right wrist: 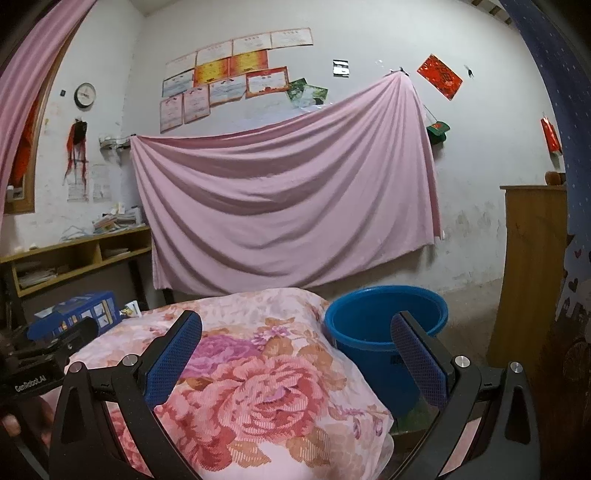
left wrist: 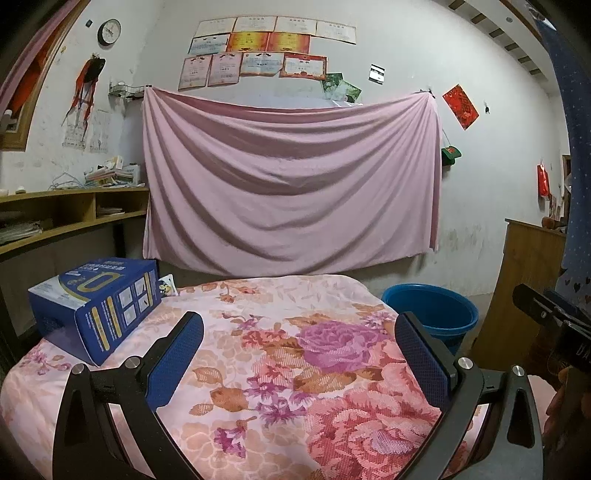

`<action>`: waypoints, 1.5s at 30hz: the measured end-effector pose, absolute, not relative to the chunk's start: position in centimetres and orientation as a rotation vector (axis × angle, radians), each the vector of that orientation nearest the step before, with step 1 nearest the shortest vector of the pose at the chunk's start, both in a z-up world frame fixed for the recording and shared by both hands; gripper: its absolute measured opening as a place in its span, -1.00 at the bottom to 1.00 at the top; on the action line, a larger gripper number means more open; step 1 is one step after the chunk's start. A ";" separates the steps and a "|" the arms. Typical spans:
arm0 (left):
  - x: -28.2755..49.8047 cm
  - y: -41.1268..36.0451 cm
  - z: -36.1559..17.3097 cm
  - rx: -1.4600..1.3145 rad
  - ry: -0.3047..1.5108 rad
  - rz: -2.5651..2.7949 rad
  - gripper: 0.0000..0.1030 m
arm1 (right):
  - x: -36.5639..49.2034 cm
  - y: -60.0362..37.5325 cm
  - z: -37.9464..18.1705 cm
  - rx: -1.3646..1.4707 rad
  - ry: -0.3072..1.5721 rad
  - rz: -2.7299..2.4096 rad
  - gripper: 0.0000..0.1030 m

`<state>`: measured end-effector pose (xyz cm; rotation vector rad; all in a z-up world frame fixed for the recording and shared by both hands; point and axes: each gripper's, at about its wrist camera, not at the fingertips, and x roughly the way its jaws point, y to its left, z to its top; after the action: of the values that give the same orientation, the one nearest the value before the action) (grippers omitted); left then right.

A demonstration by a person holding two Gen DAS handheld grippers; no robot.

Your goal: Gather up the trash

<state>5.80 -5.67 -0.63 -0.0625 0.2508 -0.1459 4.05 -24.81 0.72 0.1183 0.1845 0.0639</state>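
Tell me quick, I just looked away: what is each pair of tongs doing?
Left tongs: open, holding nothing, above the flowered cloth.
Right tongs: open, holding nothing.

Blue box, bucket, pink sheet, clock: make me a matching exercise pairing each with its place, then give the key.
Things:
1. blue box
2. bucket
3. pink sheet
4. clock

Places:
A. high on the wall, left of the certificates
B. on the floor beside the floral cloth
C. lying on the floral cloth, at its left edge
D. hung across the wall, below the certificates

Pairs: 1-C, 2-B, 3-D, 4-A
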 end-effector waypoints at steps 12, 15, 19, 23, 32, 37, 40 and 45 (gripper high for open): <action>6.0 -6.3 -1.6 -0.051 0.258 -0.146 0.97 | 3.8 -24.3 0.2 0.083 0.170 0.058 1.00; 6.0 -6.3 -1.6 -0.051 0.258 -0.148 0.97 | 3.7 -24.2 0.1 0.073 0.165 0.061 1.00; 6.0 -6.4 -2.0 -0.048 0.260 -0.149 0.97 | 3.9 -24.2 0.0 0.069 0.170 0.066 1.00; 6.0 -6.5 -2.0 -0.046 0.256 -0.149 0.97 | 4.0 -24.2 0.0 0.074 0.175 0.065 1.00; 6.0 -6.4 -2.4 -0.044 0.257 -0.151 0.97 | 4.1 -24.1 -0.2 0.075 0.188 0.065 1.00; 6.0 -6.4 -2.4 -0.045 0.256 -0.151 0.97 | 4.1 -24.1 -0.2 0.075 0.188 0.064 1.00; 6.0 -6.4 -2.4 -0.045 0.256 -0.150 0.97 | 4.1 -24.0 -0.2 0.075 0.187 0.063 1.00; 6.0 -6.4 -2.4 -0.044 0.257 -0.151 0.97 | 4.1 -24.1 -0.2 0.075 0.188 0.064 1.00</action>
<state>5.99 -6.42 -2.39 -0.0438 0.2573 -0.1513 4.13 -24.06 -0.20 0.0750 0.1879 0.0639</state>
